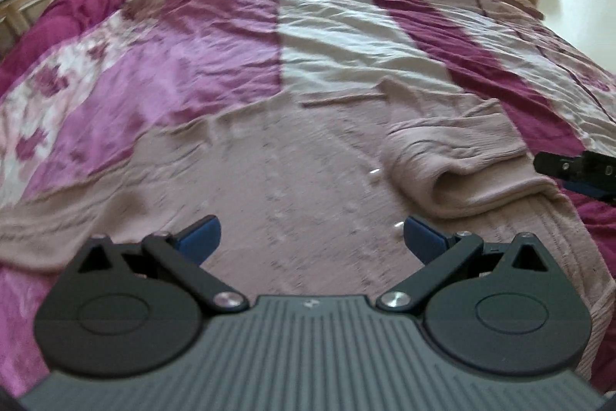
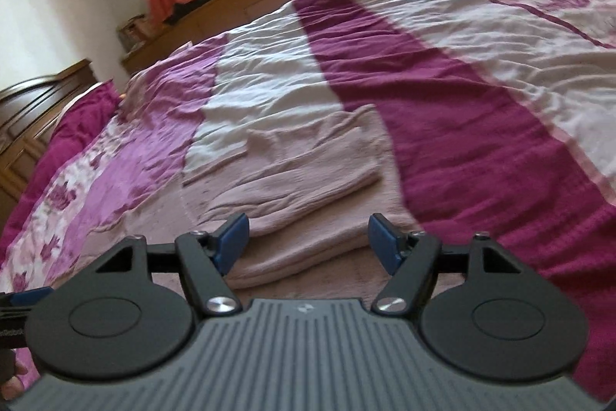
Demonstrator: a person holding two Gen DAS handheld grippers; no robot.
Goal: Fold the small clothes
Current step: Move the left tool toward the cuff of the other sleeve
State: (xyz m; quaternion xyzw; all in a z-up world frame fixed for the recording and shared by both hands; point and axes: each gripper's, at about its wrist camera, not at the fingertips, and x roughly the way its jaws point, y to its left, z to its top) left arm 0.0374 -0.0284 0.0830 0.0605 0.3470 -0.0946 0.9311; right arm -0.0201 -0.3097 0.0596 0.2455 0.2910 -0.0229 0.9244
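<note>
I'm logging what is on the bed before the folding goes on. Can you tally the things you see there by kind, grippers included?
Pink knit garment, right sleeve folded in: 1
Patchwork bedspread: 1
Grippers, both open and empty, the left gripper and the right gripper: 2
Total: 4

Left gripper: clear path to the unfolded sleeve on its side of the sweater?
Probably yes. The left gripper is open and empty above the sweater, and the flat sleeve lies bare on the bedspread with nothing over it.
</note>
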